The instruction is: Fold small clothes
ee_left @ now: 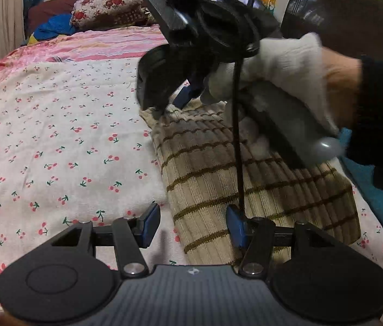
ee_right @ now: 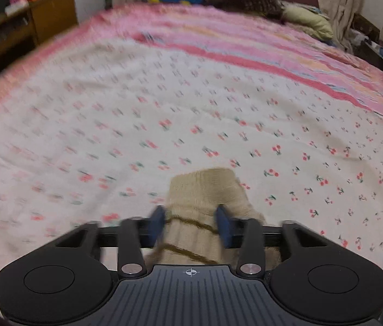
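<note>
Spread over the bed is a white cotton sheet [ee_left: 55,149] printed with small red cherries, giving way toward the head of the bed to a pink striped cover [ee_right: 245,43]. Lying on the sheet near the bed's near edge is a beige ribbed knit garment [ee_left: 218,168] with thin brown wavy stripes, soft and thick, its body stretching away from the left wrist camera.

The left gripper [ee_left: 191,225] is hovering low over the near end of the knit, its blue-padded fingers spread wide; one pad is sitting over the knit, the other over the bare sheet, and nothing is pinched between them. The right gripper [ee_left: 175,100], held in a white-gloved hand [ee_left: 273,68], is tilting steeply down onto the far end of the garment. In the right wrist view, a fold of the same beige knit [ee_right: 199,206] is passing between its blue fingers [ee_right: 156,225], which are set partly apart on either side of it; motion blur is hiding whether they are pressing it.

A black cable [ee_left: 239,149] is hanging across the left view in front of the knit. A teal cloth [ee_left: 376,190] is lying just beside the garment. Floral pillows [ee_left: 107,5] and a blue cloth [ee_left: 53,27] are resting at the head of the bed, and a wooden cabinet [ee_right: 42,16] is standing beside the bed.
</note>
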Demonstrator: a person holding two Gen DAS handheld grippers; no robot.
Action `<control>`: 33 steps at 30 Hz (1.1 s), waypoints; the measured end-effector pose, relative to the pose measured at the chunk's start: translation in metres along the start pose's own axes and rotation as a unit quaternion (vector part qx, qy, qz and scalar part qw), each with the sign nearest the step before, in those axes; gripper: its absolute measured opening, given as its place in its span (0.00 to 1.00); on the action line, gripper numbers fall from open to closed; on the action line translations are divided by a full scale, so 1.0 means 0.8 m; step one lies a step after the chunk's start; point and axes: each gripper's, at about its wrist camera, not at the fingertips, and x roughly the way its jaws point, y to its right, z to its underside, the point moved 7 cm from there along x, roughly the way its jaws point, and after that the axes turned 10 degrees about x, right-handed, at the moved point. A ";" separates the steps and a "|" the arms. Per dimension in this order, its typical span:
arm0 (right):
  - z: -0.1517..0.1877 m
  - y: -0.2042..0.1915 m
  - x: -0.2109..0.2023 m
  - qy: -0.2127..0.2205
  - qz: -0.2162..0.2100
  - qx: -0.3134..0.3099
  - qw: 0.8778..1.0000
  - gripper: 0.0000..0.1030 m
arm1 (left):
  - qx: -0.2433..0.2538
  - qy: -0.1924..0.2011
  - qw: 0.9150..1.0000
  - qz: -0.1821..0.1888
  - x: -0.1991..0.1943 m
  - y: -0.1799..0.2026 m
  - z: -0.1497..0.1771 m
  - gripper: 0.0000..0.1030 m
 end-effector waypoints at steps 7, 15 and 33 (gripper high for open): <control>-0.015 0.022 -0.023 0.017 -0.025 0.072 0.997 0.20 | 0.004 -0.005 1.000 -0.001 -0.004 0.010 0.010 0.56; 0.021 0.037 -0.148 0.080 -0.076 0.086 0.990 0.32 | 0.004 0.007 0.999 -0.040 -0.049 0.015 0.015 0.57; 0.258 0.080 -0.266 0.105 -0.015 0.140 0.984 0.48 | 0.027 -0.022 0.993 -0.116 -0.086 0.058 0.057 0.90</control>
